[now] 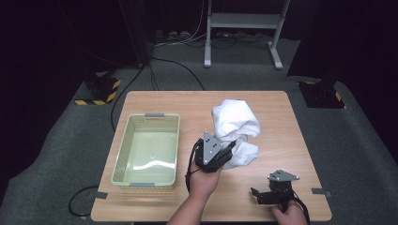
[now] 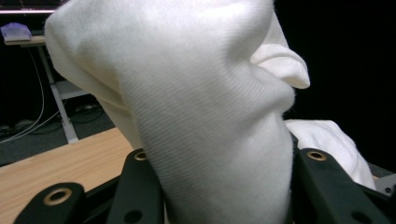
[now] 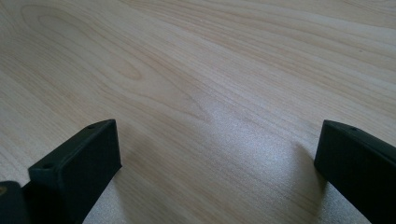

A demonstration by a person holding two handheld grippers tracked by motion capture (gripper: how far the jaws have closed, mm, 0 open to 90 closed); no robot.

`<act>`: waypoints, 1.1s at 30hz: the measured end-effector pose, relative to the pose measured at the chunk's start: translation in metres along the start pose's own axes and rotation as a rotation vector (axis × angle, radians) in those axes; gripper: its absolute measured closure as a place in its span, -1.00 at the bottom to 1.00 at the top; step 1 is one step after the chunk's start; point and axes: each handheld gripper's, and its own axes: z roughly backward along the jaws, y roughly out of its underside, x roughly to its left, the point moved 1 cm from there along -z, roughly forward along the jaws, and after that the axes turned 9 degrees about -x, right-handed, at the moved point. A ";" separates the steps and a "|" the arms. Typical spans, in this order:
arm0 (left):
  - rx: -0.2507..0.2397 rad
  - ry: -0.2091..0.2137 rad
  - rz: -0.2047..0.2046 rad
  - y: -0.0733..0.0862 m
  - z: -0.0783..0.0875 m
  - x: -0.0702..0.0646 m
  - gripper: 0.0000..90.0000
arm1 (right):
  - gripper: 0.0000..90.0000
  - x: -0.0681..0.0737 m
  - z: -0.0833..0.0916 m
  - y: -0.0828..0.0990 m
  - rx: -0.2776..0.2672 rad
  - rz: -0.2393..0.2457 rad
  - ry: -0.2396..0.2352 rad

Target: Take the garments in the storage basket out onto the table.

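Two grippers are at work over the wooden table (image 1: pixel 281 117), and just one of them carries anything. The left gripper (image 1: pixel 230 149) has its jaws clamped on a fold of the white cloth (image 1: pixel 234 124); in the left gripper view the fabric (image 2: pixel 205 116) rises straight out from between the jaws, bunched thick there, and more of it trails off past the right-hand jaw. The rest of the cloth lies heaped on the table just beyond the jaw tips. The right gripper (image 1: pixel 257 193) rests near the table's front edge, its jaws spread wide with bare wood between them (image 3: pixel 210 154) and nothing held.

The work in hand looks like moving the cloth into the pale green basket (image 1: pixel 123 150), which sits off to the side of the left gripper, well apart from the heap. To do it well, the person should lift until the hanging part clears the table, carry it above the basket's rim so no trailing end drags or catches on the wall, and release once the bulk hangs inside. The free gripper could gather loose folds.
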 end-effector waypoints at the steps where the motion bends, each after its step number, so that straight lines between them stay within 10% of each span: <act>1: 0.007 0.001 0.003 0.003 -0.001 0.000 0.32 | -1.00 0.000 0.000 0.000 -0.001 0.002 0.000; 33: 0.183 -0.009 0.042 0.063 -0.032 0.002 0.32 | -1.00 0.000 0.000 0.000 -0.004 -0.001 -0.003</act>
